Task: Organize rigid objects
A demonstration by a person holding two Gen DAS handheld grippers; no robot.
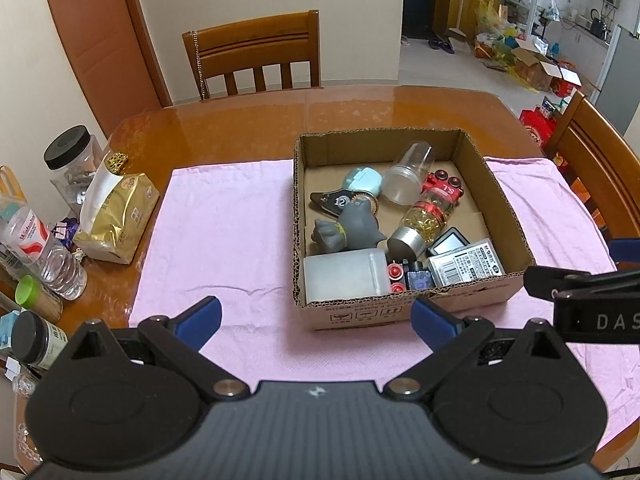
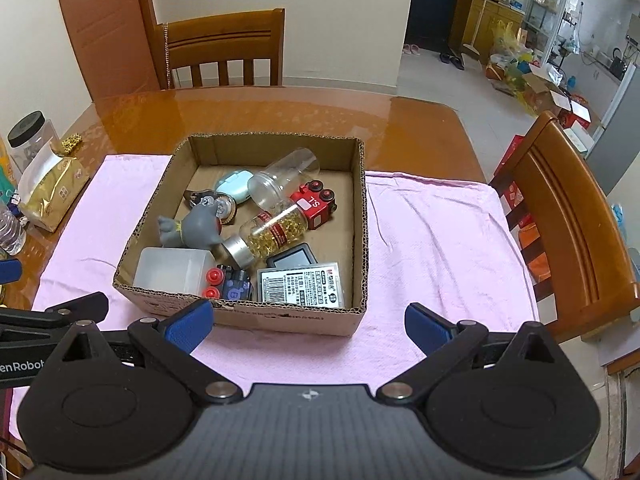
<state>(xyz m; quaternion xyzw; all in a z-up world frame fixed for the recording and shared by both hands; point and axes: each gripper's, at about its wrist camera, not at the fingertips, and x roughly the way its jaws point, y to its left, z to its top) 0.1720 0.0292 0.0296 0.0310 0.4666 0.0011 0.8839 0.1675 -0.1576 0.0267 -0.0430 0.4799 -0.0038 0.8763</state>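
An open cardboard box (image 1: 472, 300) (image 2: 160, 200) stands on a pink cloth (image 1: 224, 232) (image 2: 432, 240). Inside lie a grey toy figure (image 1: 348, 228) (image 2: 196, 228), a clear plastic cup (image 1: 408, 176) (image 2: 280, 180), a bottle of gold capsules (image 1: 424, 216) (image 2: 272, 232), a red toy train (image 1: 444, 188) (image 2: 316, 202), a white plastic box (image 1: 344, 276) (image 2: 172, 270), a staples box (image 1: 466, 266) (image 2: 300, 284) and other small items. My left gripper (image 1: 316, 322) is open and empty before the box's near wall. My right gripper (image 2: 308, 326) is open and empty, also at the near wall.
Jars, a water bottle (image 1: 44, 248) and a gold bag (image 1: 116, 212) crowd the table's left side. Wooden chairs stand behind the table (image 1: 256, 52) and at its right (image 2: 560, 216). The right gripper's side shows at the left wrist view's right edge (image 1: 592, 300).
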